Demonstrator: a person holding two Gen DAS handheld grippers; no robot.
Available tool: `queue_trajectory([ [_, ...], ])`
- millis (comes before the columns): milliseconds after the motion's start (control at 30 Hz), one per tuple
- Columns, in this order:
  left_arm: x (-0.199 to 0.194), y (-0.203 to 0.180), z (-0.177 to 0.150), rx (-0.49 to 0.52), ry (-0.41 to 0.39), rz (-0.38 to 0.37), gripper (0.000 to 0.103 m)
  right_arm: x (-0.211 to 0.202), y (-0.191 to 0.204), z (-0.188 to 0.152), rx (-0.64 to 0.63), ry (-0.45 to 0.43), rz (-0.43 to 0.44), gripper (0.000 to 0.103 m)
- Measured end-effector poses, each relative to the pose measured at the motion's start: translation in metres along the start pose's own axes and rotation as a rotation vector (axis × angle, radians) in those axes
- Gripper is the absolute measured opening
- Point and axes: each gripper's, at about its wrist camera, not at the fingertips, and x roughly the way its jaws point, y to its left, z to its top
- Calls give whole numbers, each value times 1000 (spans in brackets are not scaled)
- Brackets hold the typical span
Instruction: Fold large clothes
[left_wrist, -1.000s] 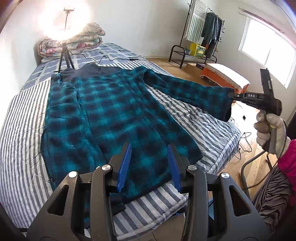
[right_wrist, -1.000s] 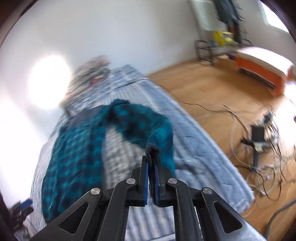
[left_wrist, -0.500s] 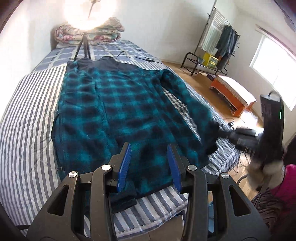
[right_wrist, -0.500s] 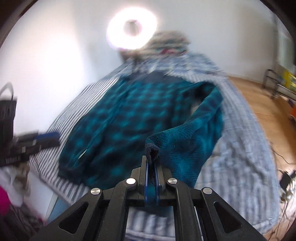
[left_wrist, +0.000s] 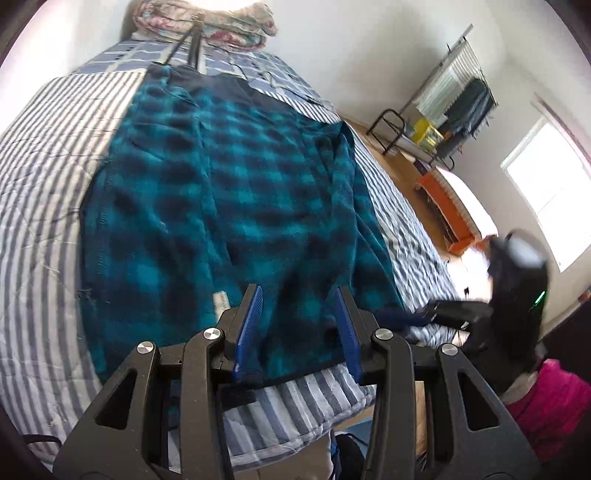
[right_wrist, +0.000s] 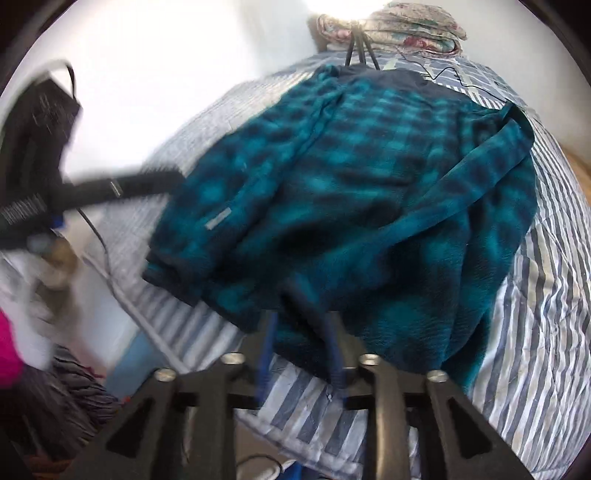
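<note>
Nearest to me, my right hand-held gripper (right_wrist: 300, 345) has just been opening; its jaws now stand apart with the dark cuff (right_wrist: 295, 295) of the sleeve (right_wrist: 476, 184) lying between them, seemingly let go, though blur keeps me from being sure no pad touches it. My left hand-held gripper (left_wrist: 297, 334) hangs with its jaws apart and nothing between them, over the hem of the teal plaid fleece jacket (left_wrist: 221, 192).

The jacket lies spread on the striped bed (left_wrist: 44, 206). I judge one sleeve fold done: that sleeve now runs across the body toward the hem. I cannot find the other sleeve in either view, so I cannot tell whether it is already tucked in. Folding the body in half or thirds looks still to come.

Farther off, a tripod (left_wrist: 186, 44) and bundled quilts (left_wrist: 218, 18) sit at the bed's head; glare hides the lamp above.
</note>
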Motion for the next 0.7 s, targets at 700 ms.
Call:
queue_trajectory([
  [700,96,-32,-14,44,188,-32,49,-48,-148,69,235,-159,-114,44],
])
